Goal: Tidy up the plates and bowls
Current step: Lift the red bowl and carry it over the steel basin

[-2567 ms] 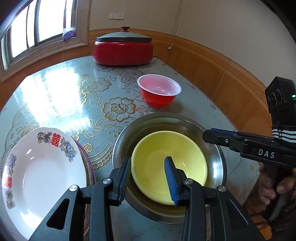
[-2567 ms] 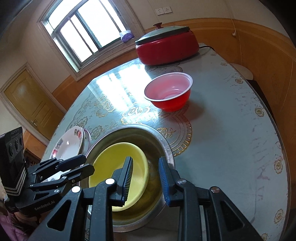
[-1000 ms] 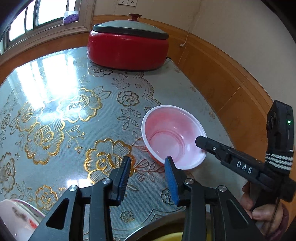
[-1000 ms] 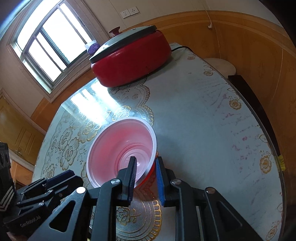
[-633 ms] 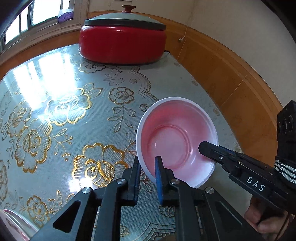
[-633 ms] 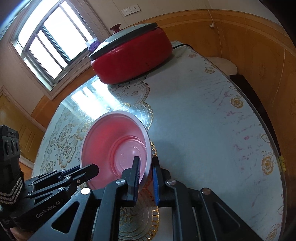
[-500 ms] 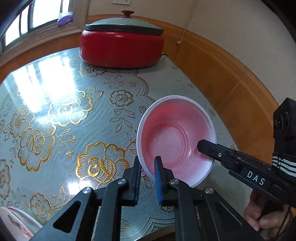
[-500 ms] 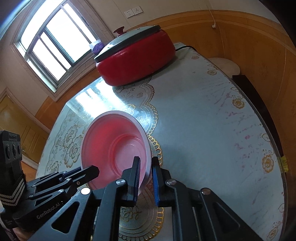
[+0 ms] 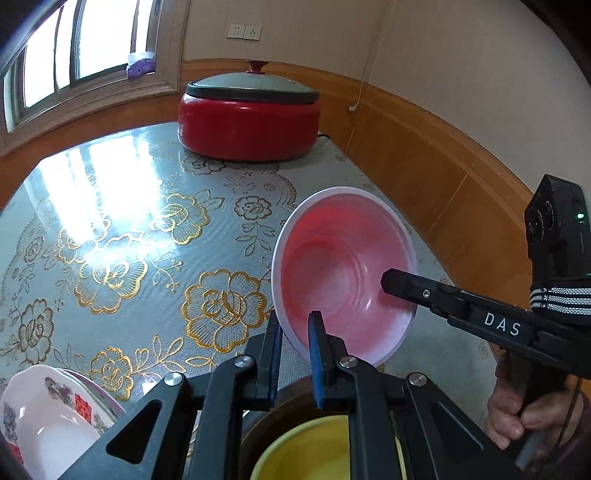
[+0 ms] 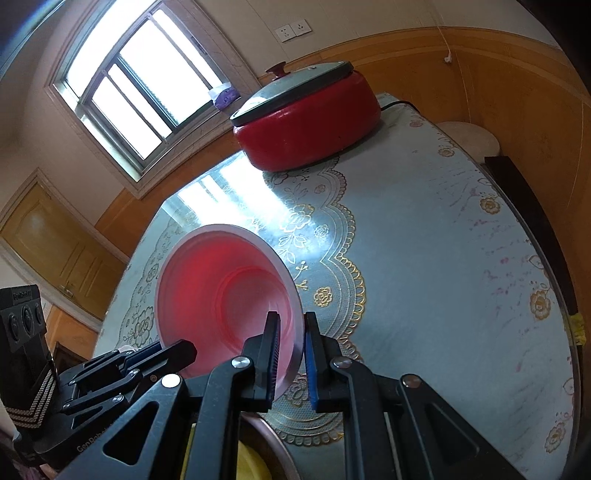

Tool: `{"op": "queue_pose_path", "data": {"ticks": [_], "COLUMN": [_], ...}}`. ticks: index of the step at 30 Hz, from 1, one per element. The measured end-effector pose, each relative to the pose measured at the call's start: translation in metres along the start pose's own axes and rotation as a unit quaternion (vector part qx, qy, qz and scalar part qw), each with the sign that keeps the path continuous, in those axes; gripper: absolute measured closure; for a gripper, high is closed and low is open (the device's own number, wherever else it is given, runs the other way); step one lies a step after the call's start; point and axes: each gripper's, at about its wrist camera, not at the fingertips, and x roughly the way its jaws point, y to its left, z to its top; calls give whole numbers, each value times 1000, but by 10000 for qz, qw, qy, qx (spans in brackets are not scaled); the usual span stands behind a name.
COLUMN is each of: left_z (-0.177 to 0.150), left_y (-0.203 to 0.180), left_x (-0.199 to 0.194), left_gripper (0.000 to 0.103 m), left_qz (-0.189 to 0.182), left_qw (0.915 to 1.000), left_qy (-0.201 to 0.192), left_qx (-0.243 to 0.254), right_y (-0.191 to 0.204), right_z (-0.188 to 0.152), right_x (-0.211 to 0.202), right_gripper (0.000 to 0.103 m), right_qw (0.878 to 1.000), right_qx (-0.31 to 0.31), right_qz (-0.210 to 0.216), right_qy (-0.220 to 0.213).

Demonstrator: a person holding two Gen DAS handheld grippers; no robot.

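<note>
**Red bowl held up by both grippers**

Left gripper (image 9: 295, 354) clamped on the near rim of the red bowl (image 9: 343, 273), one finger inside, one outside. Right gripper (image 10: 290, 354) clamped on the same bowl (image 10: 221, 302) at its right rim, one finger on each side of the wall. Bowl lifted off the table (image 9: 110, 221) and tipped up, open side facing the cameras, pink inside with a white rim.

Just below the left gripper, a yellow bowl (image 9: 306, 450) sitting inside a metal basin (image 9: 288, 406). Seen again under the right gripper as a bit of yellow (image 10: 247, 461). At the bottom left of the left view, white plates (image 9: 44, 417) with red and flower marks, stacked beside the basin.

Farther out, a table cover with gold flowers, shiny from the window (image 10: 140, 85) light. At the far end of the table, a big red pot (image 9: 249, 122) with a grey lid and a red knob. Behind it, a wood-panelled wall with a socket (image 9: 243, 31).
</note>
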Motion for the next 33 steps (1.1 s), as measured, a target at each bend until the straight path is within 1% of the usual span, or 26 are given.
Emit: {"op": "queue_pose_path", "data": {"ticks": [7, 17, 26, 28, 30, 33], "left_z": [-14, -30, -47, -51, -55, -59], "left_y": [3, 2, 8, 11, 15, 25], "left_x": [-28, -45, -56, -62, -66, -70], "left_gripper": [89, 89, 89, 89, 89, 89], "left_qz": [39, -123, -320, -392, -548, -815], "left_qw": [9997, 9997, 9994, 9991, 9984, 9961], "left_qy": [-225, -228, -119, -120, -27, 169], "left_qx": [3, -29, -87, -60, -96, -294], "right_y": [19, 29, 37, 39, 41, 38], "right_z": [-15, -39, -54, -56, -59, -62], "right_x": [-20, -41, -50, -52, -56, -62], "right_gripper": [92, 91, 90, 89, 89, 88], "right_qw": [9995, 9985, 9973, 9964, 9957, 9940], "right_qx": [-285, -462, -614, -697, -721, -528], "right_qz": [157, 275, 359, 416, 508, 893], "right_qy": [-4, 91, 192, 228, 281, 358]}}
